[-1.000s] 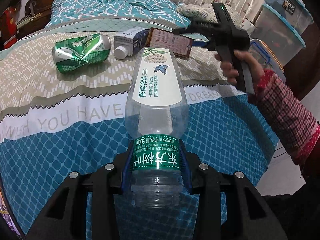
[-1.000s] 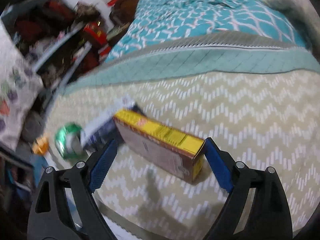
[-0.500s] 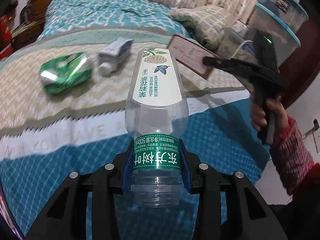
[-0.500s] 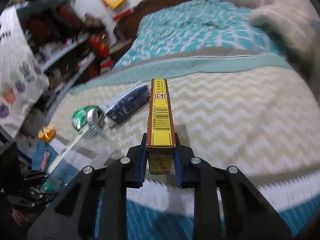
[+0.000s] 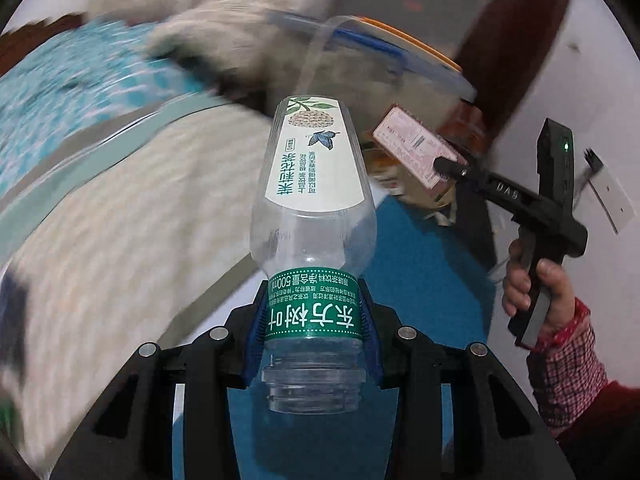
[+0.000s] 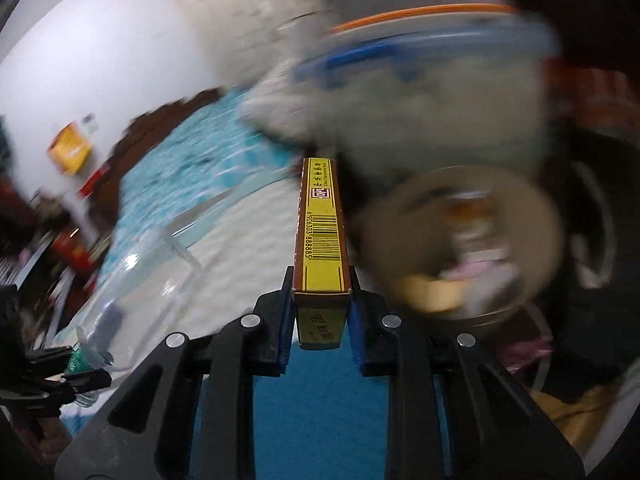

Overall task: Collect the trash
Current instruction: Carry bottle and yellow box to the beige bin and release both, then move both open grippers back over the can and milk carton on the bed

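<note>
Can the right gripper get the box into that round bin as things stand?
Probably yes. The right gripper is shut on the box, and the bin sits just ahead to its right, mouth open, with nothing visibly between, though it is blurred.

Take the round bin [image 6: 460,240] beside the bed as your mark. Its mouth faces you open, though scraps already lie inside. Just above it a clear storage box [image 6: 420,92] with a blue and orange lid overhangs, so room from above is tight. Left of the bin, the bed [image 6: 248,264] runs up close. Your box [image 6: 322,232] reaches toward the bin's left rim; the bottle [image 5: 316,208] fills the space further left.
</note>
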Demonstrator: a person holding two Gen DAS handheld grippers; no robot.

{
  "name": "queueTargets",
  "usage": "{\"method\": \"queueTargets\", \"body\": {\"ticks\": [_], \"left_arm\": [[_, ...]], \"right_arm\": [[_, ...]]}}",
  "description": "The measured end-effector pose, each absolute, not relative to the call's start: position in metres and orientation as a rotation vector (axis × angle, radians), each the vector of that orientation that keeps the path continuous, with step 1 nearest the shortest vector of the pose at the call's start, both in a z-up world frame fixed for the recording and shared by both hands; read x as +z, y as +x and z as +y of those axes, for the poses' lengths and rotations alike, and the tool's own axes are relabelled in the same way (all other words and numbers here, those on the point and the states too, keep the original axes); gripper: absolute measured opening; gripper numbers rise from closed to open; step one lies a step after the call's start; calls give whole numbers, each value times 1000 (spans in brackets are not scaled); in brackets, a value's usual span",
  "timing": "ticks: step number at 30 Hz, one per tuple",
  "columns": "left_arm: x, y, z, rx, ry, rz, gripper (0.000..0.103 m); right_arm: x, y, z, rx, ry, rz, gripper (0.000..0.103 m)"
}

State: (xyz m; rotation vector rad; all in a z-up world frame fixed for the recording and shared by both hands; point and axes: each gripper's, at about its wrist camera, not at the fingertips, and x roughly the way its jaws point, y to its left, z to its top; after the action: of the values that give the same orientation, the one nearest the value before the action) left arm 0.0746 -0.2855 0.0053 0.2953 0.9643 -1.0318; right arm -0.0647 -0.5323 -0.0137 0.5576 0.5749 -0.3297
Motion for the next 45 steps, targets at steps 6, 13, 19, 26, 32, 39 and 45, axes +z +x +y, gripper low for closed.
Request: {"method": "queueTargets", "body": {"ticks": [6, 13, 19, 26, 32, 39, 45], "left_arm": [[-20, 78, -430, -1154, 420, 1060, 38], [-31, 90, -506, -1102, 417, 1079, 79], [4, 75, -463, -1104, 416, 921, 77], [10, 59, -367, -1020, 364, 824, 78], [6, 41, -281, -868, 333, 777, 78], [6, 36, -200, -743, 231, 788, 78], [11, 31, -137, -628, 164, 769, 78]], "right_arm": [[-30, -83, -604, -464, 606, 597, 26], [-48, -66, -628, -478, 629, 620, 75], [-38, -76, -602, -471, 602, 542, 74], [-29, -80, -534, -333, 631, 526, 74], [-22, -93, -447, -300, 607, 501, 74], [-8, -93, -369, -216, 530, 530, 74], [8, -88, -328, -157, 493, 537, 75]]}}
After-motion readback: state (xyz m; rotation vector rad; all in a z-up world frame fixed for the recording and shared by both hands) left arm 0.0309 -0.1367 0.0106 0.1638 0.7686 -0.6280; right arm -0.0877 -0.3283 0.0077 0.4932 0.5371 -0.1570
